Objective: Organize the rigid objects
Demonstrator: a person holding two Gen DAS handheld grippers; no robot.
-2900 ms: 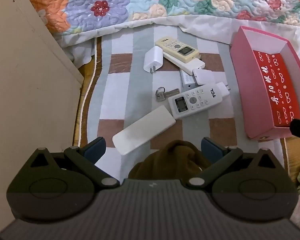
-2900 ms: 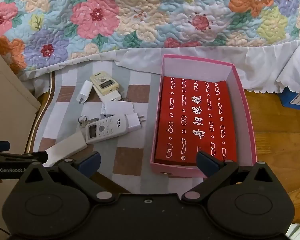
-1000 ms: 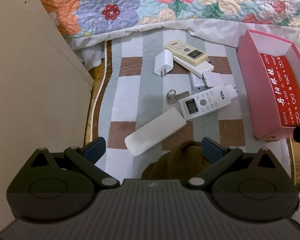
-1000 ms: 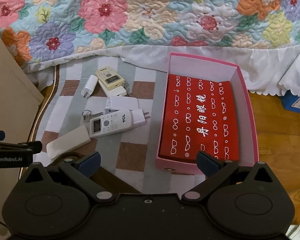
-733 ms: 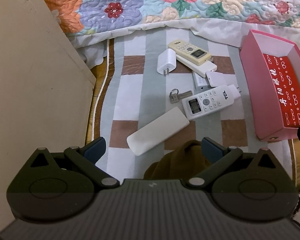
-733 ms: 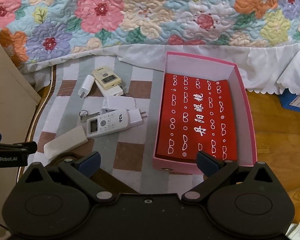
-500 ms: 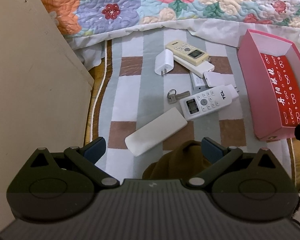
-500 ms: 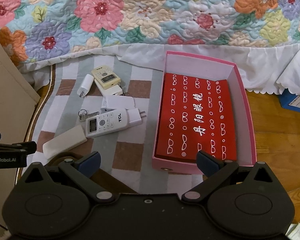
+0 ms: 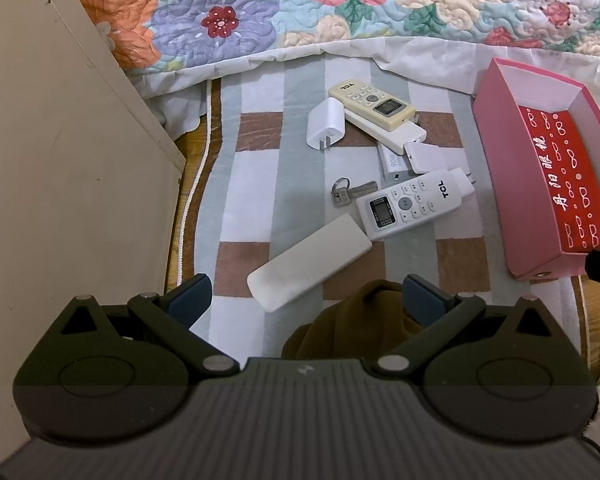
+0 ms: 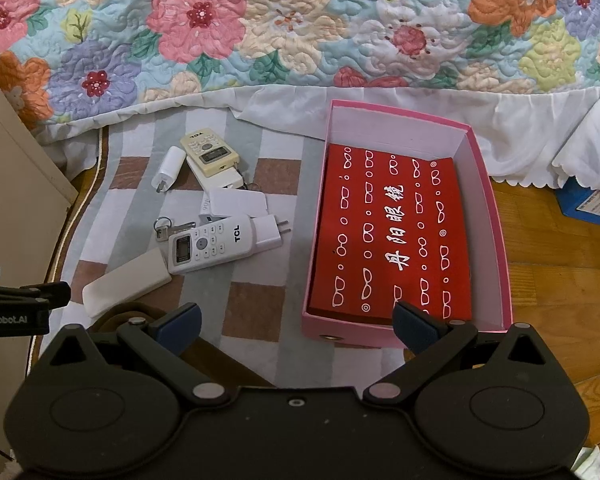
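Small objects lie on a checked mat: a white TCL remote, a cream TCL remote, a flat white case, a white plug charger, a key and a white power bank. A pink box with a red patterned bottom stands to their right. My left gripper is open and empty, above the mat just short of the white case. My right gripper is open and empty, before the box's near left corner.
A flowered quilt with a white skirt hangs along the far side. A beige cabinet stands at the left. A brown cloth lies at the mat's near edge. Wooden floor and a blue packet are at the right.
Both cameras have shifted only slightly. The objects on the mat lie as before and both grippers stay open.
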